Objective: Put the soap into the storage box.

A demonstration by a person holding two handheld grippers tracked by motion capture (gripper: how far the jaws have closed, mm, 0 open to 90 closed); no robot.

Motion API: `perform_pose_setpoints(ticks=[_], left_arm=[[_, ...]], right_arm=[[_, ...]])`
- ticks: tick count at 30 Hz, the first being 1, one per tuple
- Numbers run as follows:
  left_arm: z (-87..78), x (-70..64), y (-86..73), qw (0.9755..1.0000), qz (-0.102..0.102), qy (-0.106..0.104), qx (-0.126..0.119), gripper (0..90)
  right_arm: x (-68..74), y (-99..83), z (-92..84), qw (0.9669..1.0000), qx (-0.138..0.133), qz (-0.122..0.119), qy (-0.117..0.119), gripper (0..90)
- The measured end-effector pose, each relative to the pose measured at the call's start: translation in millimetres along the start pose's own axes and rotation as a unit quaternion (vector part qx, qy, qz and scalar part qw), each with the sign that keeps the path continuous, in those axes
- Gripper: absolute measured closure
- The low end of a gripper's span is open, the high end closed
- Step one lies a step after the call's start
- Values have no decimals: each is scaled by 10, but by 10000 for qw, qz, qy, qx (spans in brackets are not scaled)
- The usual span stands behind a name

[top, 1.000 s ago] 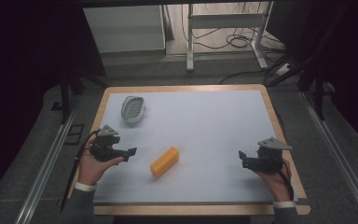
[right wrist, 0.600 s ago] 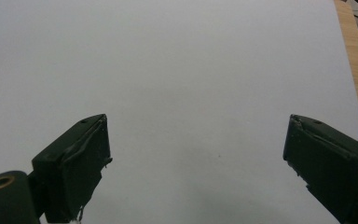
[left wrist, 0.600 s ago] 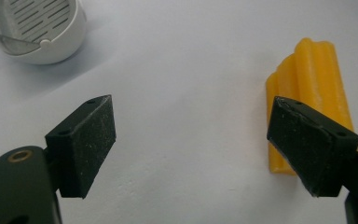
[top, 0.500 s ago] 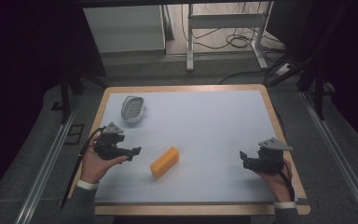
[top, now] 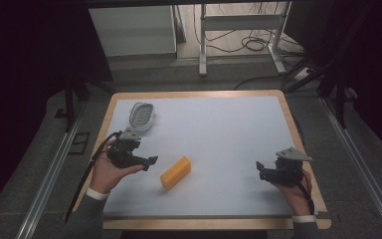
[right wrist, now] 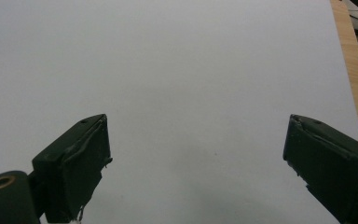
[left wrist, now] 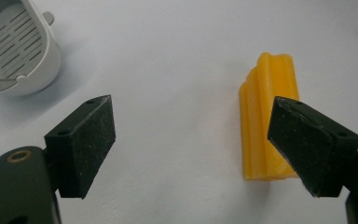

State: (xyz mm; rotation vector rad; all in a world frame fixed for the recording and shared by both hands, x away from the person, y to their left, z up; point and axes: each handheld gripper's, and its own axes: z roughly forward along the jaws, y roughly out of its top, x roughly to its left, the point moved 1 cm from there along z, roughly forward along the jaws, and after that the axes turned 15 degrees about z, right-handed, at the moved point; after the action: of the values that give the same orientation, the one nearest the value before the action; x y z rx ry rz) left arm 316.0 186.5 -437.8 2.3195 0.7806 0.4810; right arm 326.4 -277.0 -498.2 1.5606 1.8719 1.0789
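Note:
An orange ridged block (top: 175, 173) lies on the white table top, left of centre. My left gripper (top: 151, 161) is just left of it, open, jaws pointing at the block. In the left gripper view the block (left wrist: 266, 116) sits in front of the right jaw, apart from it, and my left gripper (left wrist: 193, 144) holds nothing. A white slotted dish (top: 142, 116) stands at the back left, and the same dish (left wrist: 14, 44) is at the top left of the left gripper view. My right gripper (top: 259, 168) rests open near the right edge; in its own view my right gripper (right wrist: 196, 163) has only bare table between its jaws.
The white mat (top: 219, 134) covers a wooden table with a bare rim (top: 298, 134). The wooden edge (right wrist: 349, 70) runs along the right of the right gripper view. Beyond the table stand metal frame legs and floor cables (top: 248, 45).
My left gripper has moved right, closer to the orange block. The right gripper has barely shifted.

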Motion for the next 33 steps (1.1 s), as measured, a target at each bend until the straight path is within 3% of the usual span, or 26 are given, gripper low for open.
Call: perform_pose_setpoints(ticks=[19,22,33], left_arm=[[258,-272,201,9987,302,-383,170,156],[363,-336,223,9978,360,-475,274,155],[584,-451,229,9966,385,-525,504,163]], right_arm=[[-8,-3,2,10000,1,-23,-71,74],[-20,-4,4,10000,9,-22,-82,74],[-18,-21,28,9999,62,-49,-153,75]])
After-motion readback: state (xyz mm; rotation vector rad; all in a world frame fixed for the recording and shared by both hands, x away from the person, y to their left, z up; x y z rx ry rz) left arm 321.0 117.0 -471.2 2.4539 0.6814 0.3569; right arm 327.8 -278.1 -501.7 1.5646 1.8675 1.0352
